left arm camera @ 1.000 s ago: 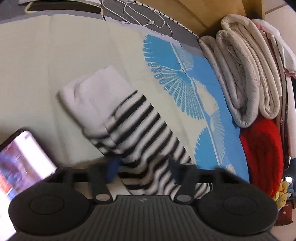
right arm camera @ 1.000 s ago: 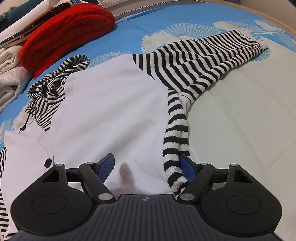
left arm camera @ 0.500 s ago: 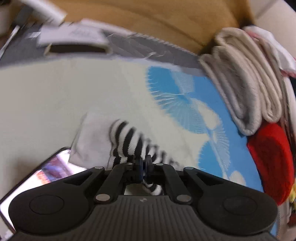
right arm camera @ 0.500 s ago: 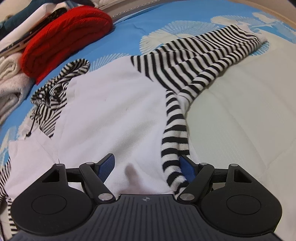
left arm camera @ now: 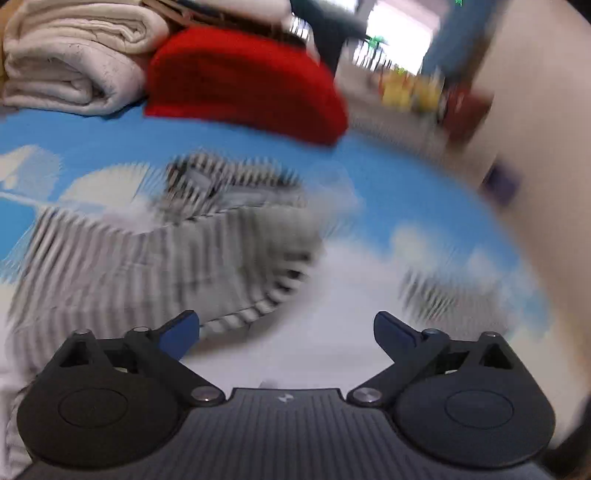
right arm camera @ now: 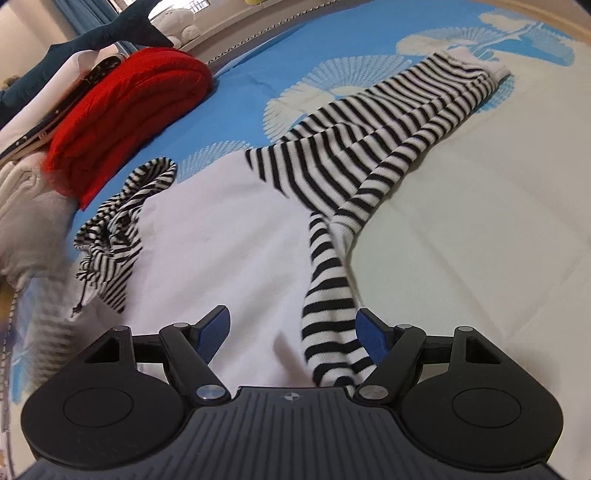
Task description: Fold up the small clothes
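A small white hoodie point(right arm camera: 229, 240) with black-and-white striped sleeves and hood lies flat on the bed. Its striped hood point(right arm camera: 122, 221) points left toward the red pile. One striped sleeve point(right arm camera: 388, 122) stretches to the far right. A second striped strip point(right arm camera: 328, 314) runs down to my right gripper point(right arm camera: 291, 332), which is open just over the white body, with the strip by its right finger. My left gripper point(left arm camera: 286, 332) is open and empty above the blurred hoodie point(left arm camera: 155, 258); the left wrist view is motion-blurred.
A folded red knit point(right arm camera: 125, 114) and folded white towels point(left arm camera: 70, 62) are stacked at the bed's far side. The blue bedsheet with white fan print point(right arm camera: 369, 48) meets a cream sheet point(right arm camera: 498, 221) on the right. A dark plush shark point(right arm camera: 110, 33) lies behind.
My left gripper was shut on the striped sleeve half a second ago; now it is open and empty and has swung round toward the red pile. The right gripper stayed open, almost still.
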`<state>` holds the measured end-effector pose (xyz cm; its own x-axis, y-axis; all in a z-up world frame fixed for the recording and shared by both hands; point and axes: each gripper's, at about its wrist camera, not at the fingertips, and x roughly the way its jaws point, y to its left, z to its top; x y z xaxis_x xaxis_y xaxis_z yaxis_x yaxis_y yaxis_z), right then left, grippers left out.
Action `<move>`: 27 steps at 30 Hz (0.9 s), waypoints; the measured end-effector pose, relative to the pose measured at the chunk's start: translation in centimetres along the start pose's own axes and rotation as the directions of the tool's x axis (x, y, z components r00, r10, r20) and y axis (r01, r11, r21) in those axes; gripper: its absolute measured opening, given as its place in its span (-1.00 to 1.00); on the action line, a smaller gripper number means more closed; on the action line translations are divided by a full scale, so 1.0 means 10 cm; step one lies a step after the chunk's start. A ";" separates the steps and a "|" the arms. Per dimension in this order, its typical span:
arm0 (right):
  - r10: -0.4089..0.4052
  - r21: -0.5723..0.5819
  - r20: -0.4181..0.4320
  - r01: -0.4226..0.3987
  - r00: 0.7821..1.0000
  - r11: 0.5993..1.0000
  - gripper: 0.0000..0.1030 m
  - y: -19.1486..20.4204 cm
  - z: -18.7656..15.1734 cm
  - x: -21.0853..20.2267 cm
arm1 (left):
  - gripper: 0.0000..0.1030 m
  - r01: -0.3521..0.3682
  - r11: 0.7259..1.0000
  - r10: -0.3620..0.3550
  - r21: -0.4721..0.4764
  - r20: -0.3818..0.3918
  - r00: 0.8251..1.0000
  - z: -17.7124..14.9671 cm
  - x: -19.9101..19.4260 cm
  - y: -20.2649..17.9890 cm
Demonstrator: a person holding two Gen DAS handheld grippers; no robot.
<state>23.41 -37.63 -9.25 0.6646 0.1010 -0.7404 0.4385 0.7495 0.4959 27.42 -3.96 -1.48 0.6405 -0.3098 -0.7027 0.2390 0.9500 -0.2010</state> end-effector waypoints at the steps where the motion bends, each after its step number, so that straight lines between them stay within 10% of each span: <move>1: 0.016 -0.002 -0.006 -0.016 1.000 1.000 0.49 0.00 0.00 -0.02 | 0.97 -0.032 0.999 0.032 0.037 -0.021 0.999 -0.16 0.01 0.01; 8: 0.090 -0.031 -0.032 -0.091 0.995 0.995 0.49 0.06 -0.05 -0.07 | 0.99 -0.285 0.939 0.272 -0.193 -0.090 0.958 -0.58 -0.19 1.18; 11: 0.098 -0.041 -0.024 -0.099 0.995 0.994 0.49 0.11 -0.08 -0.08 | 0.99 -0.428 0.886 0.412 -0.176 -0.122 0.903 -0.53 -0.09 1.68; 17: 0.063 -0.061 -0.053 -0.066 0.997 0.996 0.49 0.09 -0.13 0.03 | 1.00 -0.413 0.904 0.369 -0.108 -0.289 0.883 -0.52 0.33 2.29; 20: 0.057 -0.057 -0.057 -0.060 0.997 0.997 0.49 0.07 -0.14 0.05 | 1.00 -0.385 0.914 0.341 -0.130 -0.269 0.901 -0.50 0.33 2.39; 27: 0.062 -0.099 -0.044 -0.066 0.997 0.993 0.48 0.05 -0.16 -0.04 | 1.00 -0.521 0.837 0.485 -0.166 -0.218 0.847 -0.49 0.13 2.49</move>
<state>22.45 -36.24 -9.41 0.6628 0.1759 -0.7279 0.3322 0.8021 0.4963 30.63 19.43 -10.76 0.4994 0.2065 -0.8414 -0.2553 0.9631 0.0848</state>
